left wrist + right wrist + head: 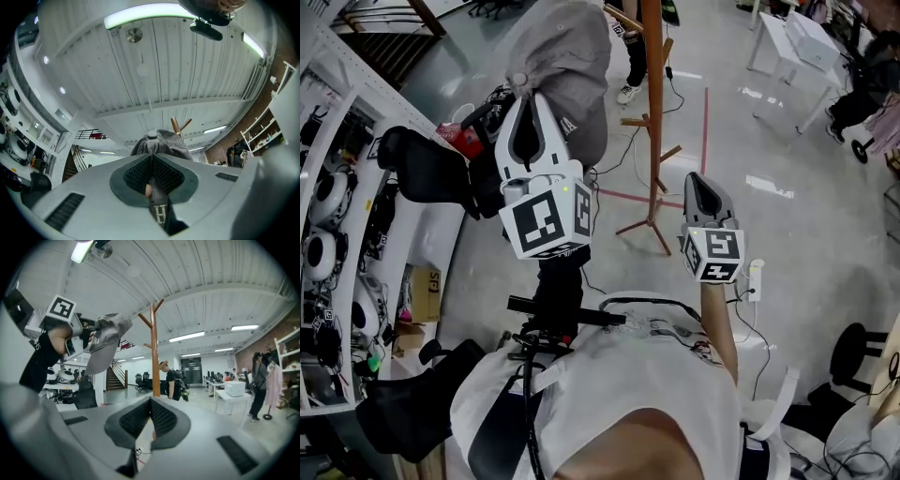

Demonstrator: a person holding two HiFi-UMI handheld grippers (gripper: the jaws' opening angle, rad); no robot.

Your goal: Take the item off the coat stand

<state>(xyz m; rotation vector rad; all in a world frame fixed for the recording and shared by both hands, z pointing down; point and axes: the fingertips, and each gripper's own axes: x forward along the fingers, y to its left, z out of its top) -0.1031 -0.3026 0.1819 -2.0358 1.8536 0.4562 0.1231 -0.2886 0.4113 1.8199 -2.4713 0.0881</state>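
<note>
Between the clenched fingers of the left gripper [531, 98] sits the gray cap [567, 56], its edges apart from the coat stand [652, 112] to the fingers' right. Bare floor [750, 225] spreads beyond the right gripper [698, 180], whose fingers are pressed together on nothing.

A white rectangular table [772, 30] bearing a white box [811, 36] stood far right; a black padded office chair [427, 169] sat left, beside white shelving [356, 75].
</note>
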